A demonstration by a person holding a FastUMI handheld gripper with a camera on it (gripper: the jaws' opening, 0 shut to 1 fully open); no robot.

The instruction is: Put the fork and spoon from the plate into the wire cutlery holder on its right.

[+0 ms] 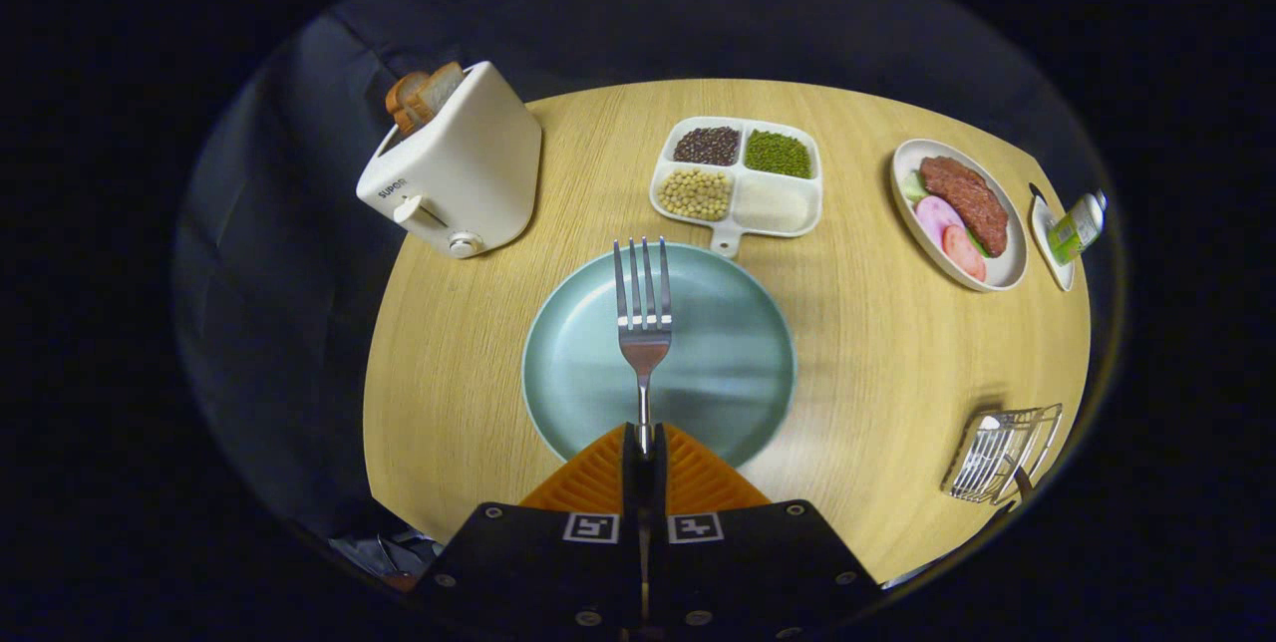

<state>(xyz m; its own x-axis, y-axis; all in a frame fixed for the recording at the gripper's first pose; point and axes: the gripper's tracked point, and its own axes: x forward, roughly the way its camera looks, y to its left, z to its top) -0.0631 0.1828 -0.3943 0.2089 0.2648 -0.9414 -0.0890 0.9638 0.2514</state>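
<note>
My gripper (644, 443) is shut on the handle of a silver fork (643, 308). The fork sticks out straight ahead of the orange fingers (596, 479), tines pointing away, held above the pale green plate (738, 363). No cutlery lies on the plate. The wire cutlery holder (1002, 453) stands to the right of the plate near the table's near right edge, and a spoon's bowl (987, 423) shows inside it.
A white toaster (459, 168) with bread stands beyond the plate on the left. A divided tray of beans (738, 178) sits just past the plate. Farther right are a plate of meat (962, 213) and a small dish with a green bottle (1075, 228).
</note>
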